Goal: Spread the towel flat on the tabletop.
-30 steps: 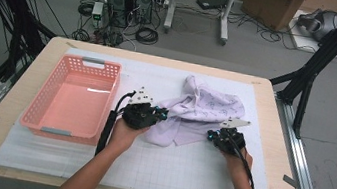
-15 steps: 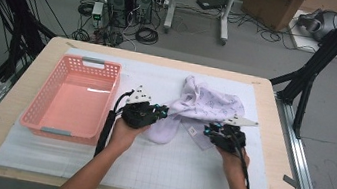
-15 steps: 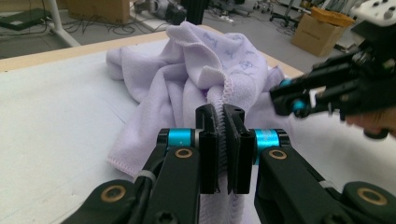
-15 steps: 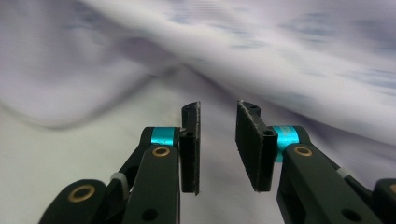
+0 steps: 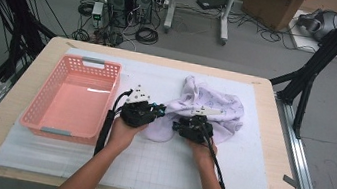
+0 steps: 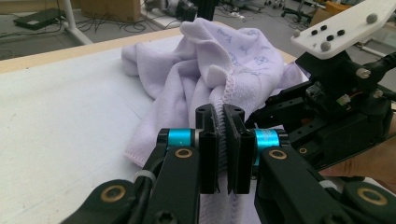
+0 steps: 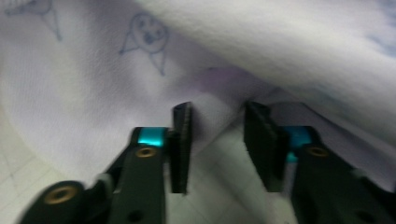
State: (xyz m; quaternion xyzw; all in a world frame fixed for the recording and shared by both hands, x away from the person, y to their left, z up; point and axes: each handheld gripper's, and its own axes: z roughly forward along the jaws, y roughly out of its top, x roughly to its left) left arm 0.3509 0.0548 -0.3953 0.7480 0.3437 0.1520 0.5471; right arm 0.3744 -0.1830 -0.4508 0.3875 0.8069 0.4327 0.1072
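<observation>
While gripped, lilac towel (image 6: 219, 70), cartoon-face prints, no legible writing

My left gripper (image 6: 223, 149), matt black plastic with glossy blue metal collars and brass-looking rivets, is pinching the stitched hem of a soft, fleecy lilac towel (image 6: 205, 79). My right gripper (image 7: 217, 144) is showing the same matt black pads. The pink basket (image 5: 72, 98) is looking like glossy plastic, beside a matt white mat (image 5: 145, 167) on a smooth wooden table (image 5: 36, 54).
</observation>
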